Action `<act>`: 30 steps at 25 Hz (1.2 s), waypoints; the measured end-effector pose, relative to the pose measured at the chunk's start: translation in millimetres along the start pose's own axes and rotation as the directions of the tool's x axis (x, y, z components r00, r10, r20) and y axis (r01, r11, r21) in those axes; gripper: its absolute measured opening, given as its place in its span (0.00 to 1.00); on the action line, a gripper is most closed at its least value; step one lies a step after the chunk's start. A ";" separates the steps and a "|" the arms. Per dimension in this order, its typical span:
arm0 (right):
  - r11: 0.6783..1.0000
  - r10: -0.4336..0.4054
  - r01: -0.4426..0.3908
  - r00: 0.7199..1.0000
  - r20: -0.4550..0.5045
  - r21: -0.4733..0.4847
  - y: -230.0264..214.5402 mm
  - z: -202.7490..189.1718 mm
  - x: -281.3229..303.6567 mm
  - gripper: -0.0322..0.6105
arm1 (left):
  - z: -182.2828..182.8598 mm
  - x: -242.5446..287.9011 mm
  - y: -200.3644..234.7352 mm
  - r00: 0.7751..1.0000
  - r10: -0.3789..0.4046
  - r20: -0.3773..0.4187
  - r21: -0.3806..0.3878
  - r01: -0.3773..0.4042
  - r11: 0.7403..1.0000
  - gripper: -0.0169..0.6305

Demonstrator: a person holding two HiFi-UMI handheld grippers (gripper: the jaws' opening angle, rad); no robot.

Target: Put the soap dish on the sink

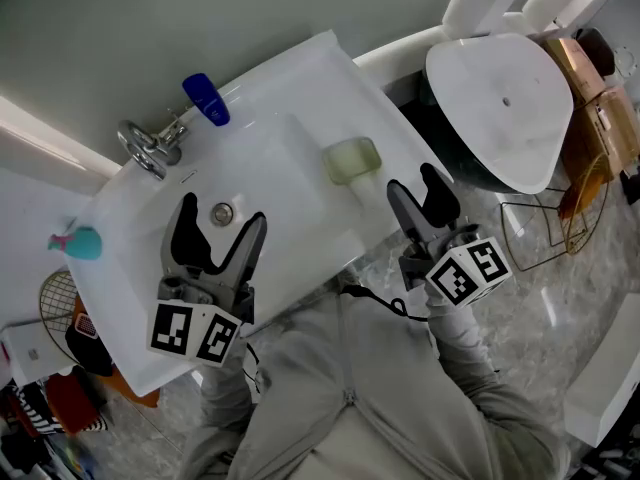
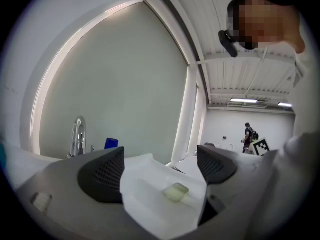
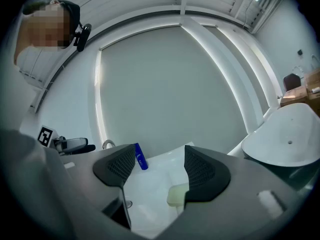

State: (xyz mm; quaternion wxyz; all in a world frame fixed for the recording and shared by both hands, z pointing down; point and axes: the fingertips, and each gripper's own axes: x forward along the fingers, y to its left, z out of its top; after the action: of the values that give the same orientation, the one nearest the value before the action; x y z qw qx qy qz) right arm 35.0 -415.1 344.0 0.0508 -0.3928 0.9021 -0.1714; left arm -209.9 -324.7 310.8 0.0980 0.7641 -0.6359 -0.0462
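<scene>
Fingers of left gripper [image 1: 222, 211] and right gripper [image 1: 412, 178] spread empty, pointing across the sink [image 1: 285, 133] toward the soap dish [image 1: 352, 160].

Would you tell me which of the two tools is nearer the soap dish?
The right tool, open close beside the pale green soap dish; the left tool hangs over the sink basin, farther off.

The bowl of the sink [image 1: 300, 83] lay open below my left gripper [image 1: 220, 218], only the drain [image 1: 222, 212] in its floor, with free room across to my right gripper [image 1: 413, 181]. Along the back rim the faucet [image 1: 150, 146] and blue bottle [image 1: 206, 99] stood close to the wall [image 1: 150, 18], and the soap dish [image 1: 352, 159] sat on the ledge just ahead of my right gripper. A second white basin [image 1: 500, 108] hemmed in the right side.
</scene>
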 end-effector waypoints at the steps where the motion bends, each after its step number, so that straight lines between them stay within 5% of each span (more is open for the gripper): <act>1: 1.000 0.000 0.000 1.000 0.004 -0.003 2.4 0.6 -0.1 0.53 | 2.6 -2.7 -0.8 1.000 -0.001 0.006 0.011 0.001 1.000 0.78; 14: 0.996 -0.024 0.026 0.999 0.033 -0.084 33.6 2.0 -3.4 0.53 | -0.5 -25.5 9.6 0.999 0.013 0.035 0.078 -0.015 0.997 0.77; 30: 0.985 -0.046 0.046 0.999 0.003 -0.165 52.2 -7.2 -5.5 0.53 | -8.3 -36.2 20.1 1.000 0.008 0.029 0.035 -0.009 0.999 0.75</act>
State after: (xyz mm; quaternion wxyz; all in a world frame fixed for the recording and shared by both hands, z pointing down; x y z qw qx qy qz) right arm 1.1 -376.2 332.3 0.0140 -0.4164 0.9038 -0.0973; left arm -234.4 -291.9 321.2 0.0756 0.7624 -0.6410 -0.0455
